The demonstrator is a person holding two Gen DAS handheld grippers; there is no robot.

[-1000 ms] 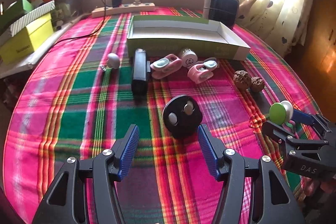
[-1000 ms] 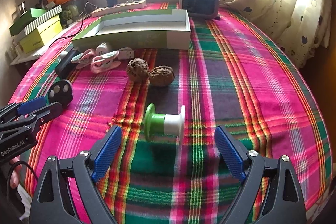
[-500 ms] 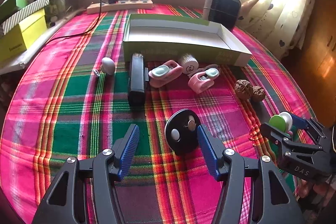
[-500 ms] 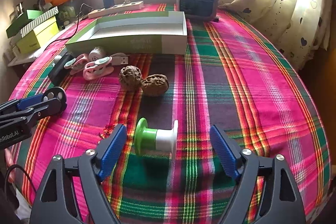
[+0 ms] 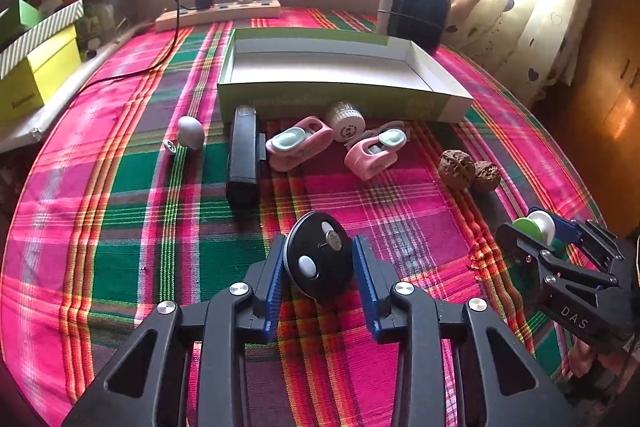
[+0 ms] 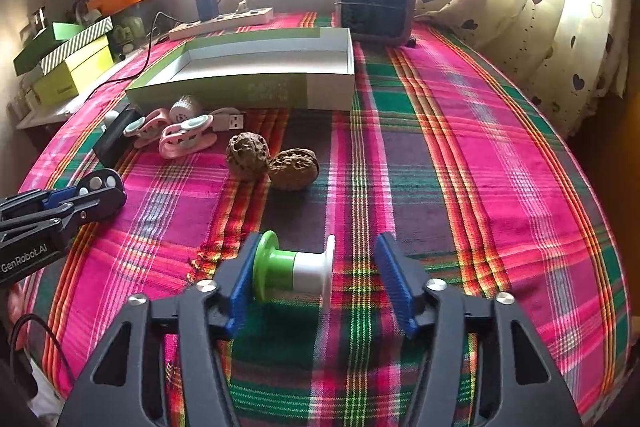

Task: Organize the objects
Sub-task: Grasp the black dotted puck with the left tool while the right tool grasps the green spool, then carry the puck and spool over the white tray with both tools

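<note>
A black disc with two pale buttons (image 5: 320, 279) lies on the plaid cloth between the blue pads of my left gripper (image 5: 319, 241). Its jaws are closing and both pads touch the disc's rim. A green and white spool (image 6: 294, 273) lies on its side inside my right gripper (image 6: 318, 239), whose jaws are also closing. The left pad meets the green flange, while a gap remains between the right pad and the white flange. An open green and white box (image 5: 344, 99) stands behind the loose items.
Two walnuts (image 5: 456, 169), two pink clips (image 5: 298, 143), a white round cap (image 5: 345, 117), a black block (image 5: 242, 155) and a grey egg-shaped piece (image 5: 191, 133) lie before the box. A fan heater (image 5: 416, 13), power strip (image 5: 218, 15) and stacked boxes (image 5: 36, 75) line the back and left.
Both grippers have narrowed from wide open. The left pads came in onto the black disc; the right pads drew in around the spool, the left one reaching its green flange.
</note>
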